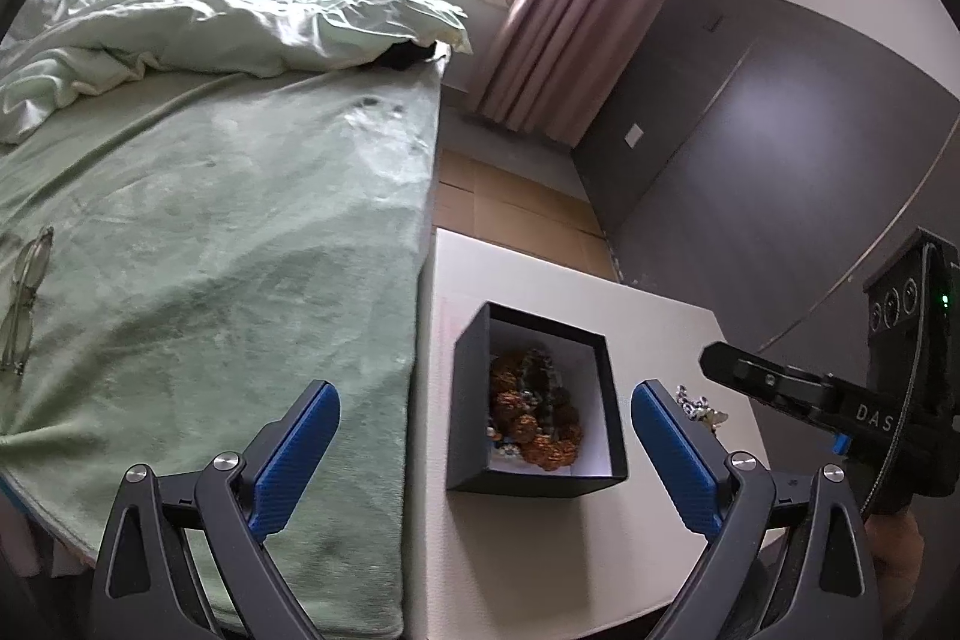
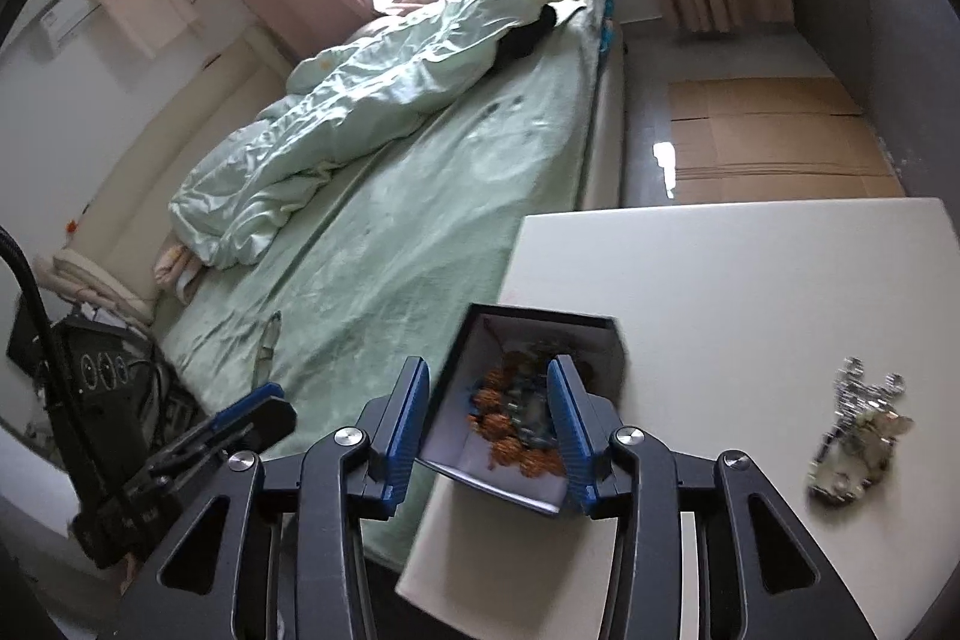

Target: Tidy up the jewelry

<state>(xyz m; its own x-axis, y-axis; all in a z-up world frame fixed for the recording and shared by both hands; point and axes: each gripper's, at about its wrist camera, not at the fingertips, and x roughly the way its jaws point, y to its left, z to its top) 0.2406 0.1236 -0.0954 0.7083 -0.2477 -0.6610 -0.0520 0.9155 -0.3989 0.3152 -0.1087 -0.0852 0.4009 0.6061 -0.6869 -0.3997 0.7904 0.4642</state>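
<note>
A bed [image 1: 210, 232] under a pale green sheet filled most of both views, with a rumpled duvet [image 1: 198, 16] towards its head; hard against the bed's side stood a white table [image 2: 750, 280], and a pair of glasses [image 1: 24, 298] lay on the sheet well away from it; on the table near the bed edge sat a black box [image 1: 468, 400], open-topped with a white lining, and it already held a heap of orange-brown and dark beaded jewellery [image 1: 534, 418]; well apart from the box on the bare tabletop lay a small silver piece [image 2: 858, 430], chain or brooch, too blurred to name; the left gripper [image 1: 486, 436] hung over the near side of the box with its blue fingers spread wide and nothing between them; the right gripper [image 2: 489, 412] was poised above the box, its fingers parted at a middling gap and apparently empty, though the beads behind them made that hard to judge; the step in hand looked like loading pieces into the box, most of it done; the next move would likely call for the right claw to swing over to the silver piece, close gently on its thin, slippery links, and carry it to the box without snagging
</note>
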